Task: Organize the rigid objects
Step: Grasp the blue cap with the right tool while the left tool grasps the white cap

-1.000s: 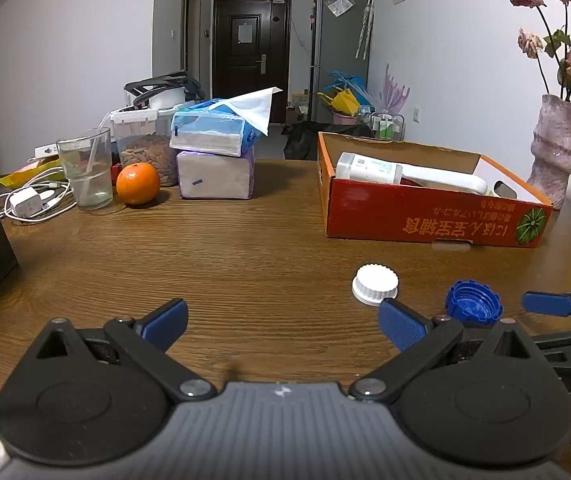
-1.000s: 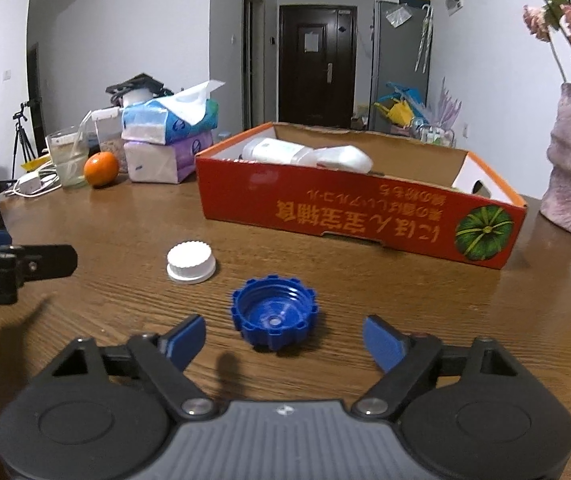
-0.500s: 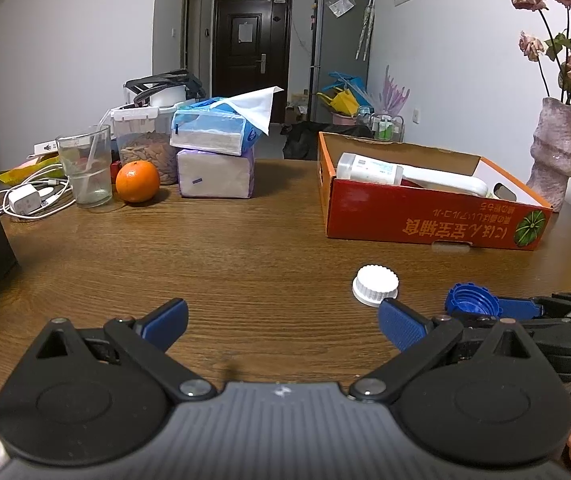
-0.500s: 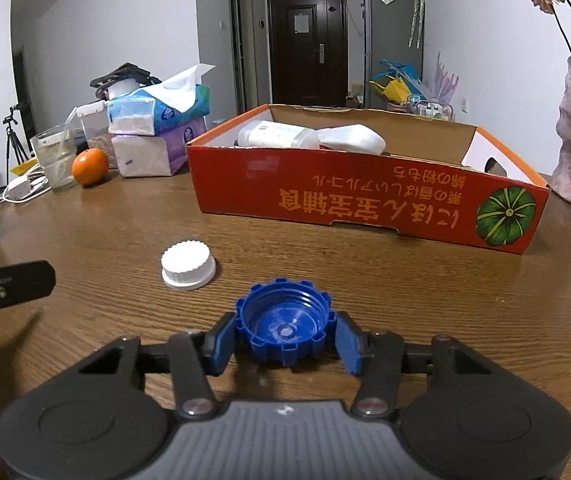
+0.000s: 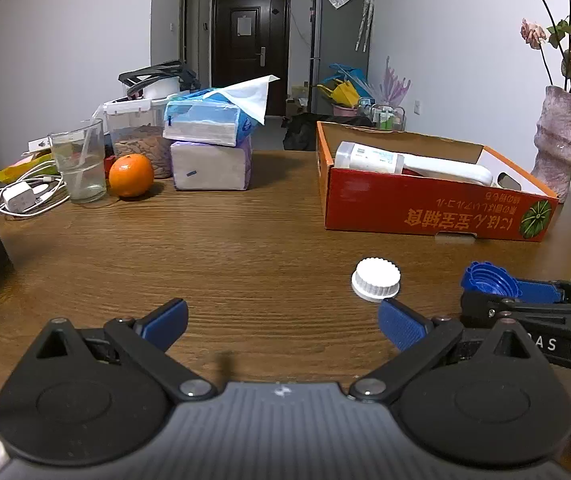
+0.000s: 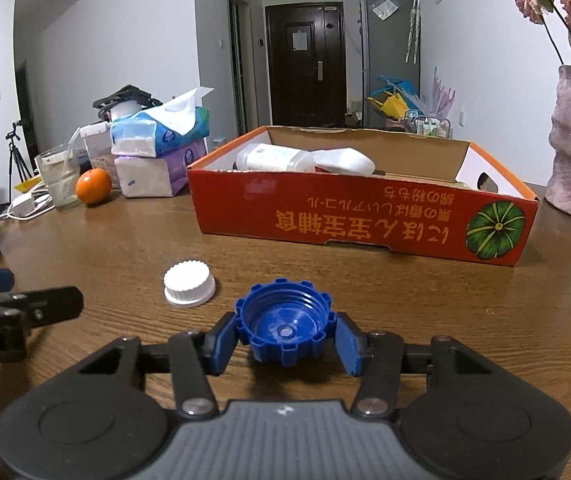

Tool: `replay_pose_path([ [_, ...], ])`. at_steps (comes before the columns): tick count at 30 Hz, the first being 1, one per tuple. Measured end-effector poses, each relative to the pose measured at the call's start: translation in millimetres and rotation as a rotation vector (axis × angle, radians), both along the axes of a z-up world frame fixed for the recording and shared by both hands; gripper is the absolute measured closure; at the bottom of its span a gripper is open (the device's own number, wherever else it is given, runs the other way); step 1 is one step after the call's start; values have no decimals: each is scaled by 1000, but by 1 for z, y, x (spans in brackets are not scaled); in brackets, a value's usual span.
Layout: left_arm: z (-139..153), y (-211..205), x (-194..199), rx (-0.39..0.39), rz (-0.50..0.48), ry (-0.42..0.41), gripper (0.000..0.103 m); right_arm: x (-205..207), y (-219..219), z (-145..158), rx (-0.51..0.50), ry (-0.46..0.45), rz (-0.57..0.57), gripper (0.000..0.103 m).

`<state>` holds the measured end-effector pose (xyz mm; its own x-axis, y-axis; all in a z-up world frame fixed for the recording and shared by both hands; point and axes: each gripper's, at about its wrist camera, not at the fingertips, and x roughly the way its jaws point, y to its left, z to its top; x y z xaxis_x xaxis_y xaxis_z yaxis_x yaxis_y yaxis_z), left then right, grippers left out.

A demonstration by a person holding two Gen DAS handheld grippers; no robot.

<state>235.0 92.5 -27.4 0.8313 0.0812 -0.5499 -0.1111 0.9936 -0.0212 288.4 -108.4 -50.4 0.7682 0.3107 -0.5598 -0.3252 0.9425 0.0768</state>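
1. Wooden table (image 6: 405,300) in a lived-in room, dark door at the back. My landmark for everything is the red box (image 6: 361,216), which already has a white bottle and some other white thing lying in it.

2. Right gripper (image 6: 285,338) is pinching the blue cap (image 6: 283,330). It sits open side up, just in front of the box's long red wall, and both pads are pressed against its toothed rim from opposite sides. I can't tell whether it's still on the wood or barely off it.

3. Left gripper (image 5: 281,320) is spread wide with nothing between the fingers, well in front of the box and off to its left end.

4. White cap (image 6: 188,282) sits closed side up on the table, in front of the box's left corner and just beside the blue cap, not touching it.

5. Handling guess for the blue one: hard plastic, basically weightless, won't squash or break. The lugs around the rim give the pads something to bite, so it shouldn't slip. Across the rim is the right place to hold it, which is where I've got it.

6. My only worry is that it's shallow, so a grip that's low or off-centre could let it tip out when it's carried over the box wall. I'd keep it level.

7. White cap looks like the same deal: stiff, light, finely ribbed sides. I'd take it across the ribs above the flared bottom ring. It's closest to my left gripper.
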Motion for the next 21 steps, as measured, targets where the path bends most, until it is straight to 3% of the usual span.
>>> replay_pose_path([
  [21,-16,-48,61,-19,-21,89,0,12,-49,7,26,-36,-81,52],
])
